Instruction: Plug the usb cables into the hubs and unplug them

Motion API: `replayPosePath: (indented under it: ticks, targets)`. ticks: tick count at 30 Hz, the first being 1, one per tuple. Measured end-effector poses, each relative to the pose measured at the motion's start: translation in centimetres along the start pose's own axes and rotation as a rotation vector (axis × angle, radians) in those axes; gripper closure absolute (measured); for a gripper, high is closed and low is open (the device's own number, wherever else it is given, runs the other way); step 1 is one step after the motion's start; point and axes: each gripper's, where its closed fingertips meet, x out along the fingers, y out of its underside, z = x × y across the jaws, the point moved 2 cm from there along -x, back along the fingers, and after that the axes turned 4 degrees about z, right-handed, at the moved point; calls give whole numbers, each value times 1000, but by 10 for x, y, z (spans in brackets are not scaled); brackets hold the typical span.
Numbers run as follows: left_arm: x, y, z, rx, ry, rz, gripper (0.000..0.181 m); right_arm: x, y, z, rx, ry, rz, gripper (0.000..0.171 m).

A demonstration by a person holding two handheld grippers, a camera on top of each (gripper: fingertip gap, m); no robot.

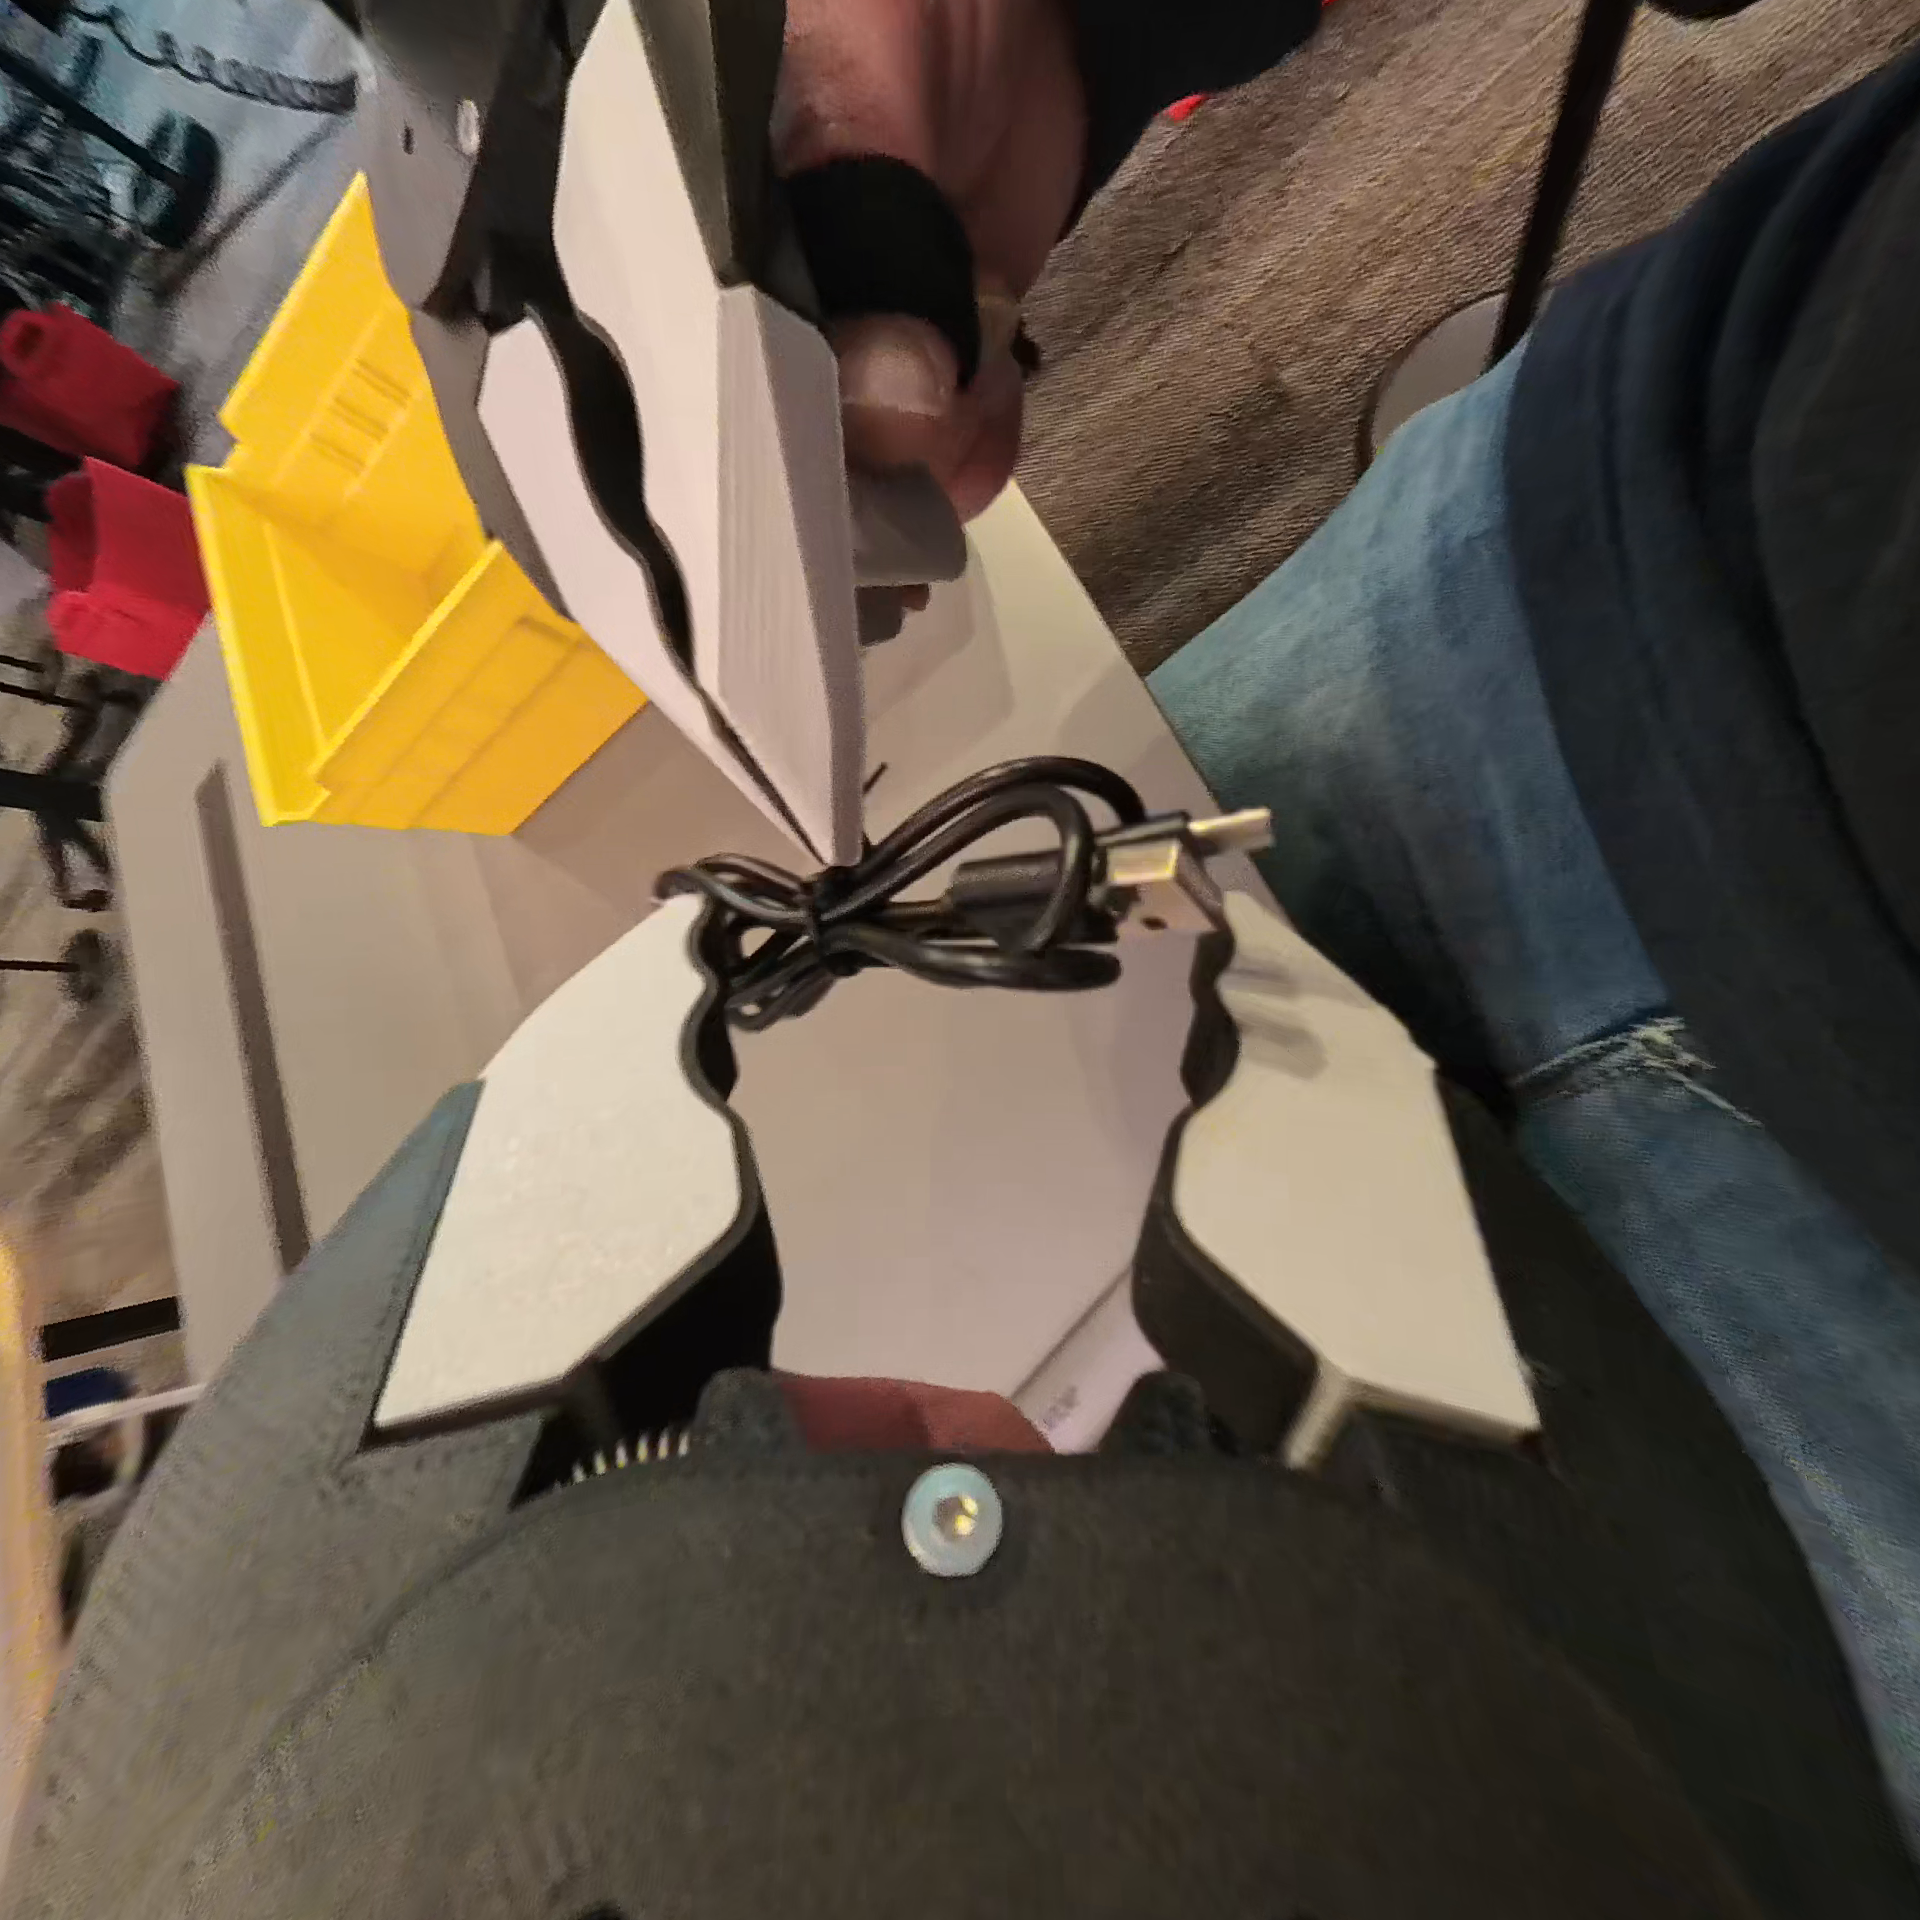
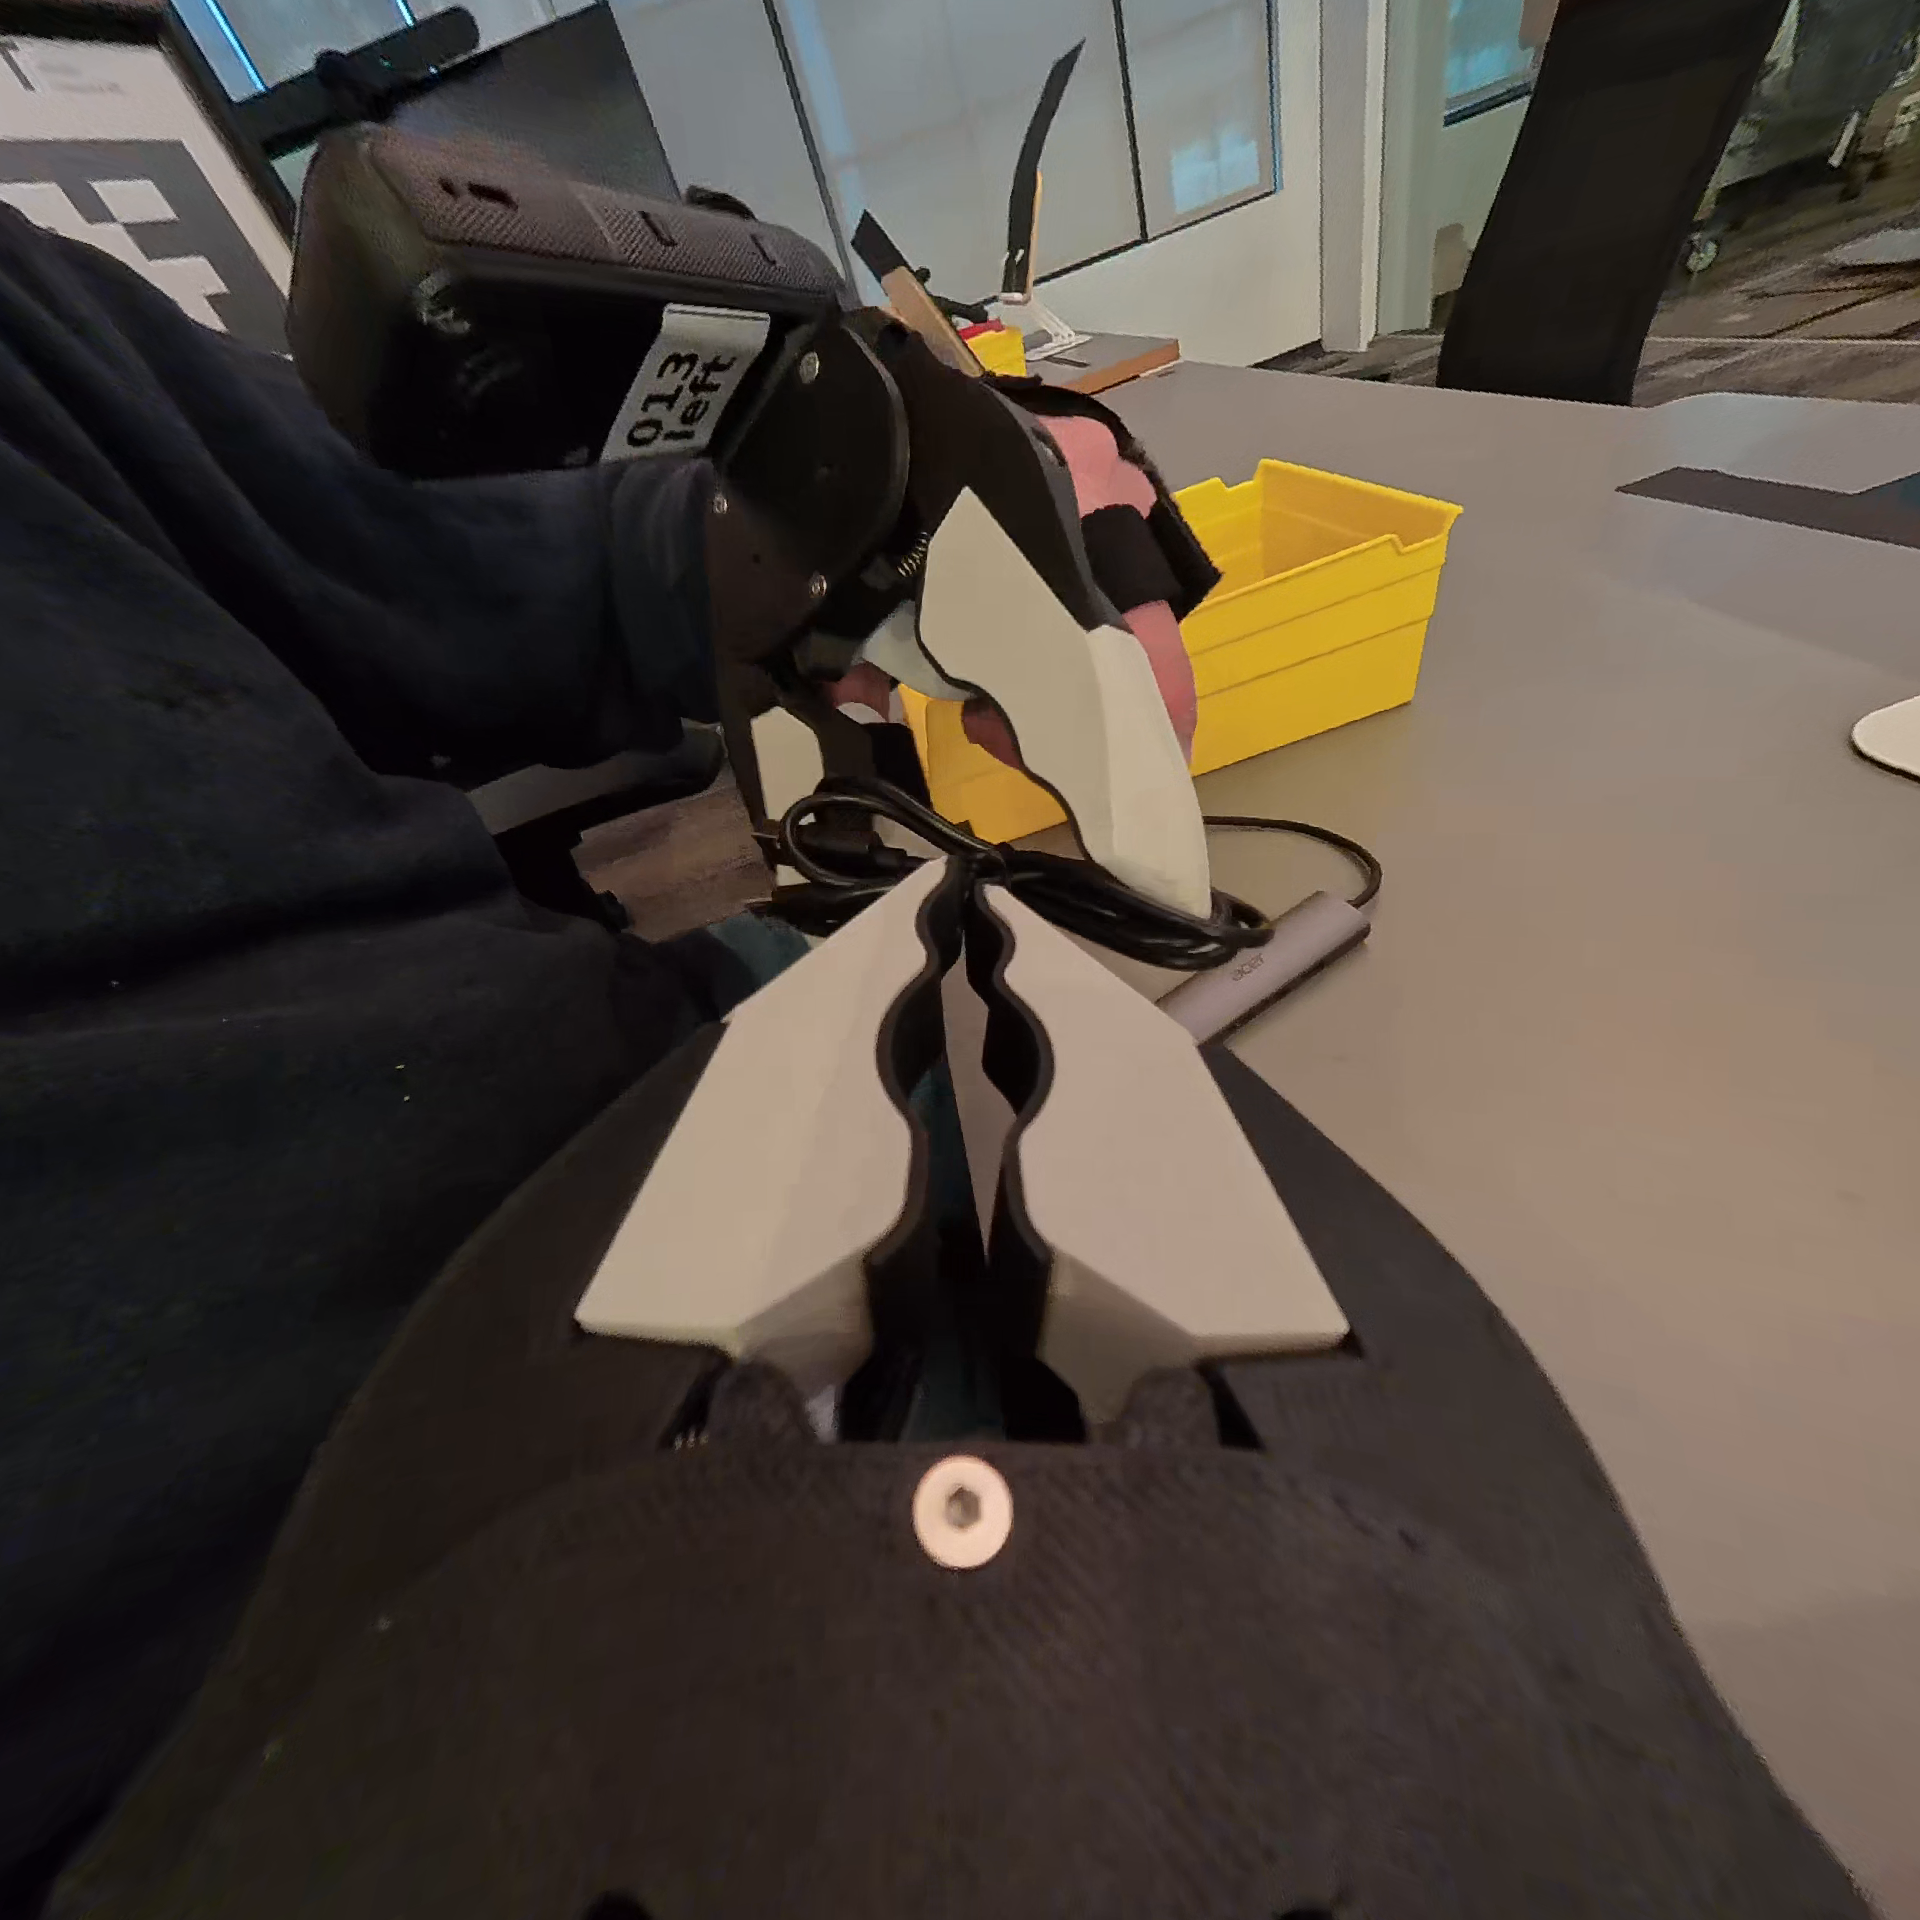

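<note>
My right gripper [image 2: 961, 883] pinches the bundled cable [image 1: 914, 894]; my left gripper [image 1: 956, 925] is spread over the grey table [image 2: 1558, 935], glass partitions [image 2: 1039, 125] behind.

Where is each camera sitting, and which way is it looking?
Left wrist view: sits on the open left gripper, facing the cable bundle, yellow bin and the person's jeans.
Right wrist view: sits on the right gripper, shut on the cable bundle, facing the hub; a dark sleeve shows.
Both share bundle, bin and table.
</note>
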Motion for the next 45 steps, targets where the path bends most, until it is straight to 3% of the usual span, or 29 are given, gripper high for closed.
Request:
replayPosePath:
  ticks: [2, 4, 6, 11, 19, 26, 31, 37, 40, 45]
  targets:
    - [1, -1, 11, 10, -106, -9, 125, 1, 0, 2, 12, -14, -15, 171]
    - [1, -2, 16, 17, -163, -36, 139, 0, 0, 3, 22, -29, -33, 171]
    - [-2, -3, 21, 25, -230, -60, 151, 0, -2, 6, 15, -39, -43, 171]
    - [-7, -5, 17, -44, -172, -98, 172, -4, -6, 8, -53, -10, -35, 171]
    - [-14, -15, 12, -110, -127, -225, 174, -7, -12, 18, -259, 92, 68, 171]
    - [-20, -21, 6, -226, 30, -321, 175, -7, -17, 24, -614, 256, 237, 171]
    - [-26, -29, 1, -495, 265, -502, 175, -6, -20, 24, -835, 374, 281, 171]
    - [-18, -29, -7, -853, 489, -665, 176, -3, -9, 16, -1165, 550, 493, 171]
    - [-14, -25, -10, -896, 490, -669, 177, 0, -4, 13, -1149, 531, 504, 171]
    - [-14, -21, -5, -923, 453, -671, 176, 0, -9, 8, -868, 449, 363, 171]
